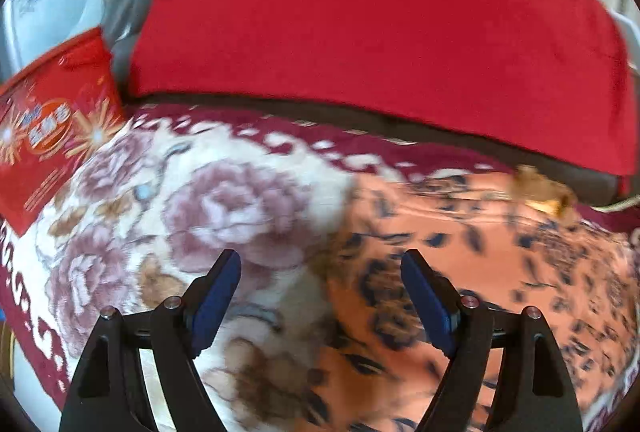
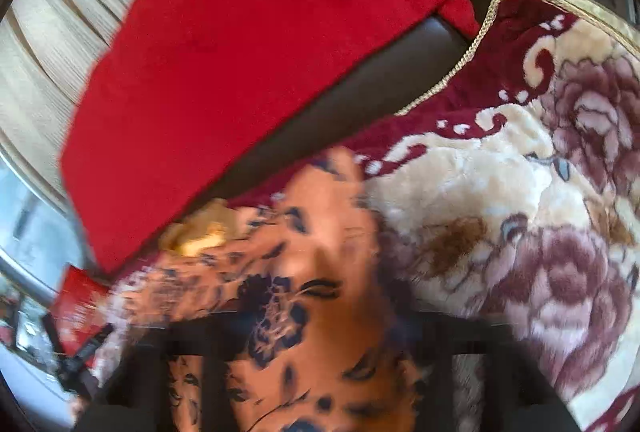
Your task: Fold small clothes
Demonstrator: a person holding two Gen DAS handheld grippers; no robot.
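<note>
Your garment point(image 1: 480, 264) is one piece of thin orange cloth printed with dark blue flowers and leaves, lying rumpled on the floral blanket point(image 1: 208, 200) (cream plush, mauve roses, maroon border). In the left view it spreads from the middle out to the right edge, under and beyond your left gripper point(image 1: 320, 264), whose two blue-padded fingers point(image 1: 218, 296) stand wide apart above the seam where garment meets blanket, with nothing pinched between them.

The right view shows the same garment point(image 2: 320, 272) running from the centre down to the bottom edge, heavily blurred. Your right gripper point(image 2: 320, 348) is only a dark smear there; its arms sit far apart with cloth visible between them, so the jaws read as spread, not clamped.

Only the left view gives you the red patterned cushion point(image 1: 52, 136) at the left and the pale appliance point(image 1: 48, 0) behind it. Only the right view shows the blanket's gold braided trim point(image 2: 472, 44) and the red cloth's folded corner.

Both views share one red cloth point(image 2: 224, 72) draped over a dark backrest point(image 2: 360, 100), one small yellowish scrap point(image 2: 200, 232) at the garment's far edge, and ribbed beige curtains point(image 2: 44, 32).
</note>
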